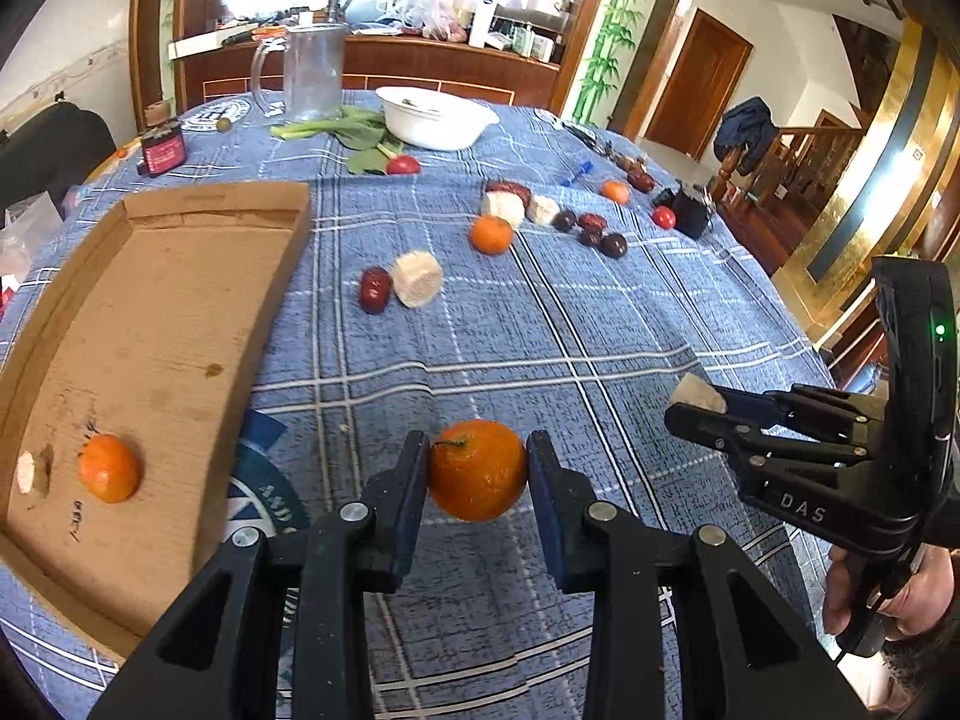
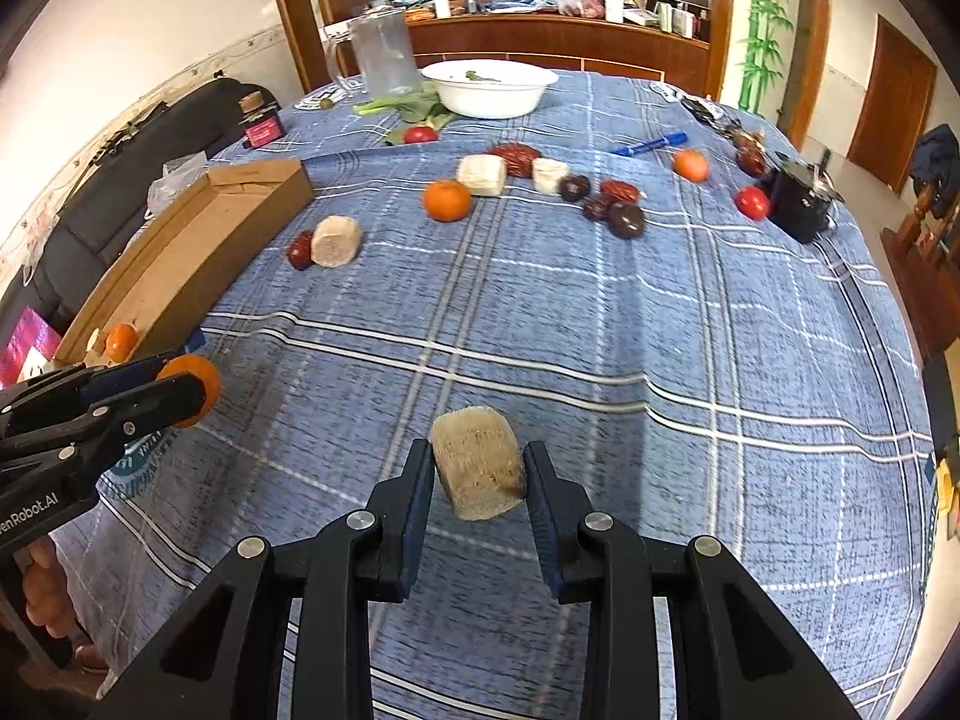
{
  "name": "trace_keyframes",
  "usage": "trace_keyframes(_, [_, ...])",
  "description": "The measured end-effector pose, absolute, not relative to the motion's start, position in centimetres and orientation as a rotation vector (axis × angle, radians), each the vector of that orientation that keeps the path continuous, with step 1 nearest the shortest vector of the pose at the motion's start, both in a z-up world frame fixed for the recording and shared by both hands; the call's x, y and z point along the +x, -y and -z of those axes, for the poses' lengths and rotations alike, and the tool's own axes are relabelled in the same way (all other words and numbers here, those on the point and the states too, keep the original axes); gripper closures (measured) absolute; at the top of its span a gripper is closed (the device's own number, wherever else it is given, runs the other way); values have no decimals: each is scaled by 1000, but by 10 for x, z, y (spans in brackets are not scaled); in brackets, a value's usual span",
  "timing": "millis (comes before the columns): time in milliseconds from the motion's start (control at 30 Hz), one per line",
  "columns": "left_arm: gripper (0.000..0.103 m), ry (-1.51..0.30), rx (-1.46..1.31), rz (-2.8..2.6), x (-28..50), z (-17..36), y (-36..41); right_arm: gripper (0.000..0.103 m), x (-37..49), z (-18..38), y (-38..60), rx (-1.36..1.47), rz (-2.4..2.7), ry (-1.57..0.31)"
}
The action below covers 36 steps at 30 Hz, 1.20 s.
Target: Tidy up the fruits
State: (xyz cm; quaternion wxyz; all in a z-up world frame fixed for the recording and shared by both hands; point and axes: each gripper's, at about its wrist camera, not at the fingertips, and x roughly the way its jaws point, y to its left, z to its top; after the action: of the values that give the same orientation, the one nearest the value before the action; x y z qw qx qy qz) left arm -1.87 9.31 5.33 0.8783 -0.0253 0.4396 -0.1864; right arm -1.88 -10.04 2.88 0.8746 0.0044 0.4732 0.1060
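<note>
My left gripper (image 1: 478, 468) is shut on an orange (image 1: 477, 469), held above the blue checked tablecloth (image 1: 540, 330) just right of the cardboard tray (image 1: 168, 312). Inside that tray lie another orange (image 1: 110, 468) and a pale chunk (image 1: 27, 471). My right gripper (image 2: 478, 471) is shut on a pale beige chunk (image 2: 478, 462), also off the cloth. In the right wrist view the left gripper (image 2: 192, 387) shows at the left edge with its orange (image 2: 193, 381). Further back lie a loose orange (image 2: 447, 199), pale chunks (image 2: 336, 241) and dark red fruits (image 2: 626, 219).
A white bowl (image 2: 489, 87), a glass pitcher (image 2: 384, 51), leafy greens (image 2: 408, 108) and a red jar (image 2: 262, 126) stand at the far side. A black box (image 2: 801, 198), a tomato (image 2: 752, 202), a small orange (image 2: 690, 165) and a blue pen (image 2: 648, 144) sit far right.
</note>
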Motion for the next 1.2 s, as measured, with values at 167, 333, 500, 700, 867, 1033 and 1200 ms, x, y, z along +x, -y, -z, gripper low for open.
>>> trace_keyframes(167, [71, -900, -75, 360, -14, -61, -113, 70, -11, -38, 82, -1, -247, -968])
trace_keyframes(333, [71, -876, -98, 319, -9, -71, -140, 70, 2, -46, 56, -16, -290, -958])
trace_keyframes(500, [71, -863, -117, 274, -2, -76, -168, 70, 16, -56, 26, -30, -344, -949])
trace_keyframes(700, [71, -847, -153, 195, 3, -81, -214, 70, 34, -68, -17, -59, -417, -931])
trace_keyframes(867, [71, -842, -156, 122, 7, -82, -250, 70, 50, -69, -55, -76, -481, -936])
trace_keyframes(1033, [71, -850, -163, 56, 15, -75, -281, 70, 61, -66, -93, -92, -540, -945])
trace_keyframes(1200, [71, -880, -165, 14, 27, -63, -303, 70, 71, -53, -132, -117, -594, -972])
